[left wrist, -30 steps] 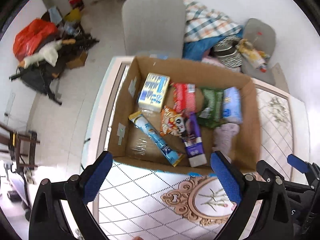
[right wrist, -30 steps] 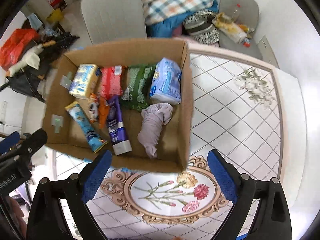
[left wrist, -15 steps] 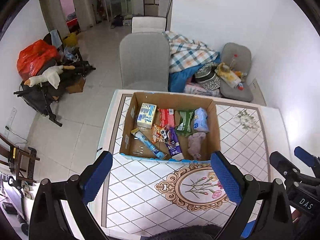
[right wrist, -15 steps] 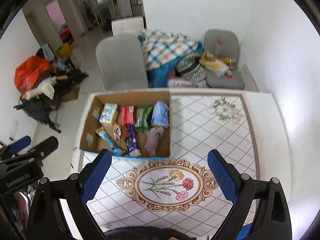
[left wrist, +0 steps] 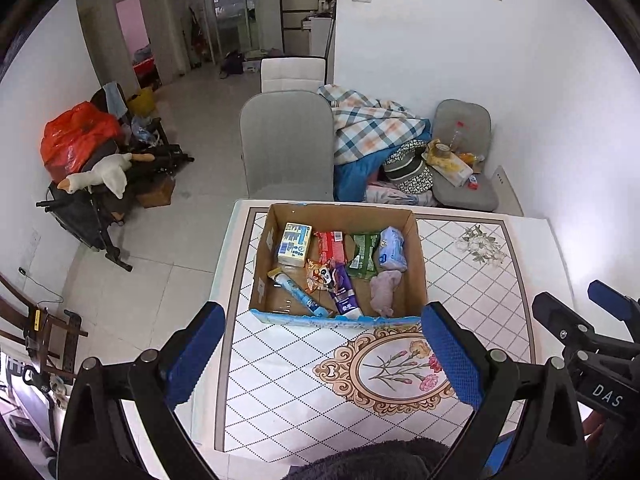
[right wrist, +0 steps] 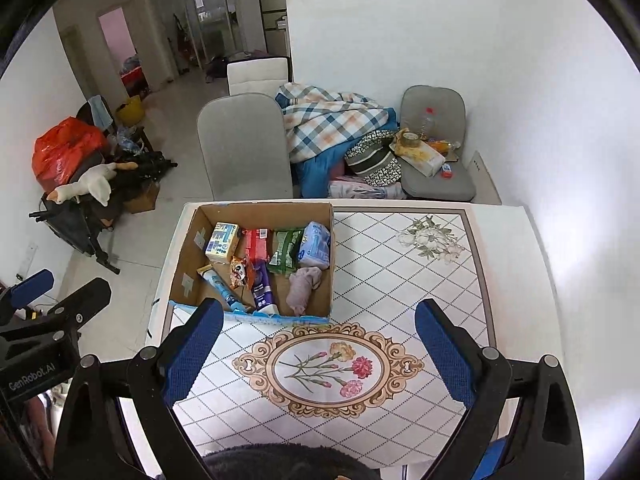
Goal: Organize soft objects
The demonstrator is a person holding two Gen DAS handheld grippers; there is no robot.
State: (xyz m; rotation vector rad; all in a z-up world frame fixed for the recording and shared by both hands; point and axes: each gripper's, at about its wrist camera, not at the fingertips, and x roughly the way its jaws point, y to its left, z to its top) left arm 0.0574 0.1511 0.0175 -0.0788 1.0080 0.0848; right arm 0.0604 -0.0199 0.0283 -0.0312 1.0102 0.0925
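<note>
Cardboard box (left wrist: 416, 264) at desk (left wrist: 480, 280) far-left corner holds packets, tubes, grey cloth (left wrist: 384, 292). Left claw (left wrist: 320, 356), right claw (right wrist: 318, 354): both wide open, empty, well back. Sorting looks finished.

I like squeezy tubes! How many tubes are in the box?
2. A blue tube lies near the box's front left; a purple tube lies beside it, mid-front. Others could hide under the packets.
</note>
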